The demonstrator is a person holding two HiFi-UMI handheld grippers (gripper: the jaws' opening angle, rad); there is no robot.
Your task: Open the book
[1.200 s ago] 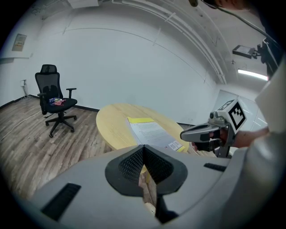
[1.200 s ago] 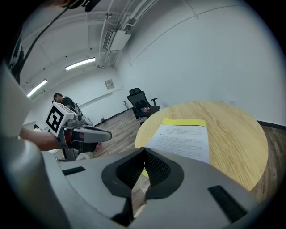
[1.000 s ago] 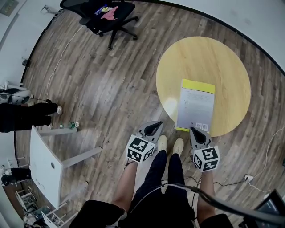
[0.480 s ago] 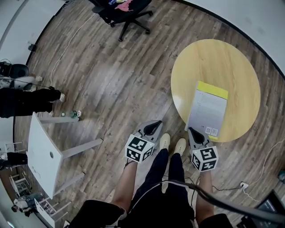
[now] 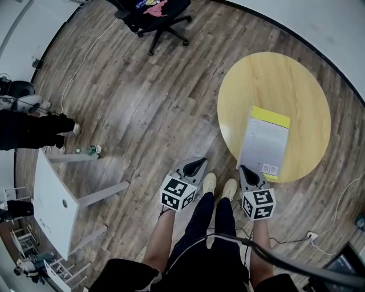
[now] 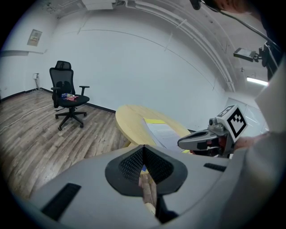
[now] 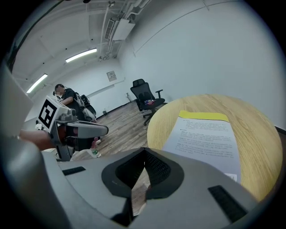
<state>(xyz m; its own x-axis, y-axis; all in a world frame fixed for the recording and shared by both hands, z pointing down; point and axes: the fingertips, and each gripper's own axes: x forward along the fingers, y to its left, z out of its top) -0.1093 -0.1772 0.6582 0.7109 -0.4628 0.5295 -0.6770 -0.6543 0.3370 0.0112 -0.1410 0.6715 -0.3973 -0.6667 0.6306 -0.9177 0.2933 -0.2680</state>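
One floor [image 5: 142,114]: grey-brown wood planks, spread all round the table [image 5: 274,80].
Table: round, yellow-wood top; reference for every position below; carries only the book [image 5: 265,142].
Desk [image 5: 51,205]: white, square top on pale legs; well apart from the table, to its left in the head view.
Chair [image 5: 154,14]: black, on castors, coloured items on the seat; well apart from the table, beyond its far left side.
Bystander [image 5: 34,134]: dark clothing, only partly in frame; well left of the table, past the desk.
Book: closed, flat on the near half of the table; white printed face up, yellow band along its far edge; near edge close to the table's near rim.
Right gripper [image 5: 246,170]: jaws pressed together, nothing between them; tip at the table's near rim, by the book's near left corner; contact with book or table cannot be told.
Left gripper [image 5: 197,165]: jaws closed tip to tip, empty; over the floor off the table's near left rim, apart from table and book.
Shoes [image 5: 209,182]: pale pair, on the floor just off the table's near rim, between the two grippers.
Bottle [image 5: 90,150]: lying on the floor beside a desk leg, well left of the table.
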